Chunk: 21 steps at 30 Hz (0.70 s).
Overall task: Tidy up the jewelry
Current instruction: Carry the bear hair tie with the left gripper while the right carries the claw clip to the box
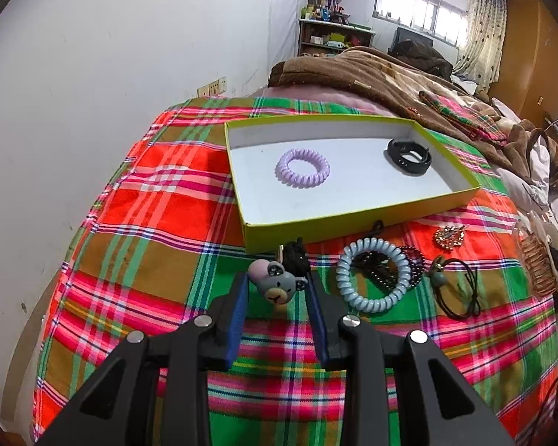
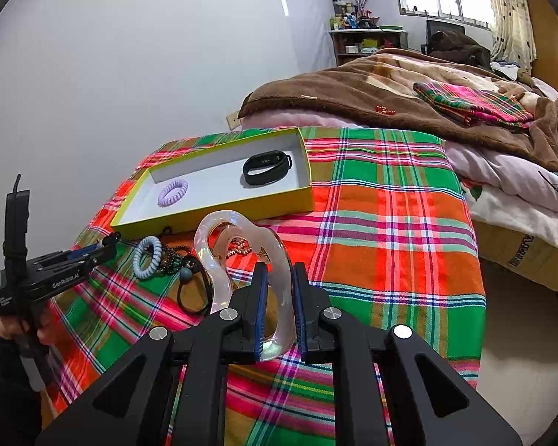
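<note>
A yellow-green box [image 1: 353, 219] [image 2: 219, 215] with a white floor lies on a plaid cloth. It holds a purple spiral hair tie [image 1: 302, 167] [image 2: 172, 192] and a black wristband [image 1: 409, 157] [image 2: 267, 167]. My left gripper [image 1: 278, 285] is open around a grey bear hair tie [image 1: 275, 283], whose bear charm sits between the fingertips. My right gripper [image 2: 280, 271] is shut on a clear wavy hair clip [image 2: 241, 260] and holds it above the cloth. The left gripper also shows in the right wrist view [image 2: 108, 245].
On the cloth in front of the box lie a light blue spiral tie [image 1: 372, 277] [image 2: 147, 256], dark bead bracelets [image 1: 390, 265], a black elastic with a teal bead [image 1: 454, 290], a rhinestone brooch [image 1: 448, 237] and a brown comb clip [image 1: 537, 267]. A brown blanket [image 2: 372, 89] lies behind.
</note>
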Tool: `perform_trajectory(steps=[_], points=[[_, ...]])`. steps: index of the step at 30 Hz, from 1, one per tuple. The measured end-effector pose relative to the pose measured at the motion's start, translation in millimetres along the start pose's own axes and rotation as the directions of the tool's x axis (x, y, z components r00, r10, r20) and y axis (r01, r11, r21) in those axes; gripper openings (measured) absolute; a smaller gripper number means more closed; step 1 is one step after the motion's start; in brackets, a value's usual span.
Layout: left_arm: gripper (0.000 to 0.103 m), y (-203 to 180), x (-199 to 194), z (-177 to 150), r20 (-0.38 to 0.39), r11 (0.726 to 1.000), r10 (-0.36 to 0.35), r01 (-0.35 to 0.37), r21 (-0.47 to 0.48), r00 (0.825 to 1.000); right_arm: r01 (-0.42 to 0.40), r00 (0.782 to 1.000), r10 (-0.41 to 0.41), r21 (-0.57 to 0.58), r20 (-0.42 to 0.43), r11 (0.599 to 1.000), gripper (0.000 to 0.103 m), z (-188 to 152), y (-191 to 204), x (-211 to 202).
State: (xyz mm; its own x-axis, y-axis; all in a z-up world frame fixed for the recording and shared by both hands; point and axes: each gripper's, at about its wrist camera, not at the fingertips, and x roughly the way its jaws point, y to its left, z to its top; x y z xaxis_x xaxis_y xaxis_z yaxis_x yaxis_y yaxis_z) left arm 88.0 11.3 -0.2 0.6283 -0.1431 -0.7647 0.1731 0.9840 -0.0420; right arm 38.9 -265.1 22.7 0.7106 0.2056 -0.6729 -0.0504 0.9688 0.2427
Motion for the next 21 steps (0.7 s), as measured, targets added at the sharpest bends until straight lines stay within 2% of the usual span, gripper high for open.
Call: perform_trajectory(steps=[11, 21], points=[[0.032, -3, -28, 9, 0.058, 1.000, -0.011, 0.010, 0.003, 0.998, -0.001, 0.999, 0.002, -0.029, 0.043, 1.000, 0.013, 16, 11, -15], [0.032, -5, -42, 31, 0.104, 1.000, -0.017, 0.015, 0.019, 0.994, -0.007, 0.996, 0.014, -0.080, 0.087, 0.997, 0.013, 52, 29, -17]])
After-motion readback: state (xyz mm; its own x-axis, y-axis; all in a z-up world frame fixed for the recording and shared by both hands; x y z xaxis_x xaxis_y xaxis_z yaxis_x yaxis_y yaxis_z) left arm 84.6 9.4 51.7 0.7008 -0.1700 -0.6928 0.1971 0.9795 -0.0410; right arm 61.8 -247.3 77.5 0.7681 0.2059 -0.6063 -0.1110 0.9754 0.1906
